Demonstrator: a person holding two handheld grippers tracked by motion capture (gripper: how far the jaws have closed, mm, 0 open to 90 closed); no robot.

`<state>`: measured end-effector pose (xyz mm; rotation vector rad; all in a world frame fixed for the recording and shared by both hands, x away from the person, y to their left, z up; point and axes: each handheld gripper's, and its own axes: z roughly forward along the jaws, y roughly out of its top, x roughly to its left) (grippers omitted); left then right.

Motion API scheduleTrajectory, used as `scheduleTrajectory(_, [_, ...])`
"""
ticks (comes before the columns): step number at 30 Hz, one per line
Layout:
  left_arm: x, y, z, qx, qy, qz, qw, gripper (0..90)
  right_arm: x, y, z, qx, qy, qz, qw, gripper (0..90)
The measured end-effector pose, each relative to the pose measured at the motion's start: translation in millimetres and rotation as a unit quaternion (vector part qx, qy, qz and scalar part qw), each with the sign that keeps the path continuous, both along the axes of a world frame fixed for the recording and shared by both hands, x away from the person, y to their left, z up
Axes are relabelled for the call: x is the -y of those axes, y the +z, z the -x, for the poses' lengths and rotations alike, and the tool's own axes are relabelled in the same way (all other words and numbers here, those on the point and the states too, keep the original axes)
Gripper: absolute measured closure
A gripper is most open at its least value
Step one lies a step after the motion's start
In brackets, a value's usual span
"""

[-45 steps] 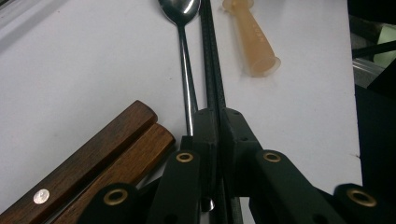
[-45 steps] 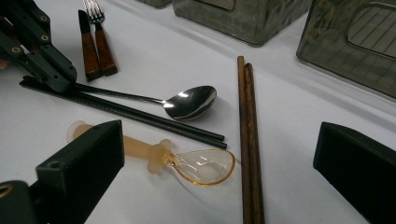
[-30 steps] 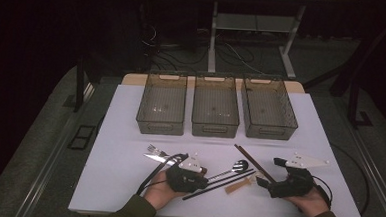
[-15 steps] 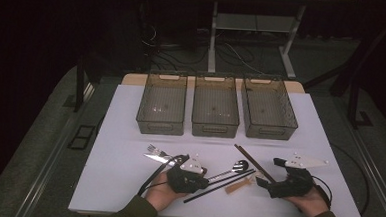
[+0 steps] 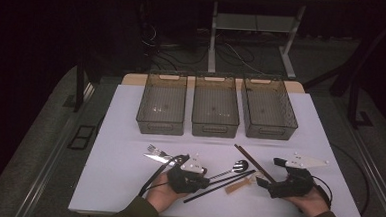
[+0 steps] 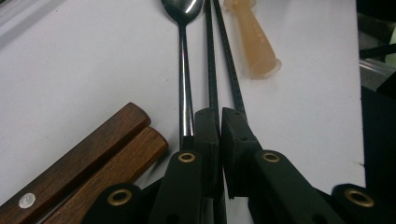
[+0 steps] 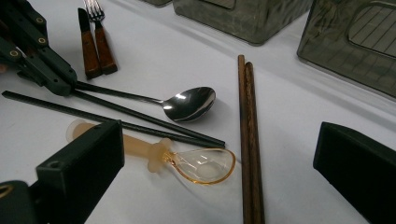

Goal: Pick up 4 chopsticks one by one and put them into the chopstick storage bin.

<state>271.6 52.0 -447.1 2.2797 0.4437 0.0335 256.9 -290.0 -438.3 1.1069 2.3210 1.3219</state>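
White table (image 5: 127, 185) in a dark room, three see-through bins (image 5: 216, 107) in a row at the far side. Left claw (image 6: 219, 123) pinched tight on one black chopstick (image 6: 211, 70), the second black chopstick (image 6: 231, 74) just beside it. Shiny spoon (image 6: 184, 70) right next to them. Wooden handles (image 6: 93, 154) close by. Right claw (image 7: 215, 172) wide, holding nothing, near a clear yellow spoon (image 7: 196, 163) and brown chopsticks (image 7: 247, 140).

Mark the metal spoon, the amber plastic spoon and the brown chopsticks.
metal spoon (image 7: 189, 104), right gripper view, on its bowl.
amber plastic spoon (image 7: 203, 164), right gripper view, on its clear bowl.
brown chopsticks (image 7: 247, 126), right gripper view, mid-length.
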Motion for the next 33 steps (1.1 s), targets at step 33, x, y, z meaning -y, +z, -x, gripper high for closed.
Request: scheduleTrajectory(33, [-22.9, 19.1, -3.7, -0.013, 0.013, 0.034, 0.9993, 85.3, -4.1, -3.4, 0.3, -0.005, 0.0, -0.007, 1.0, 1.5])
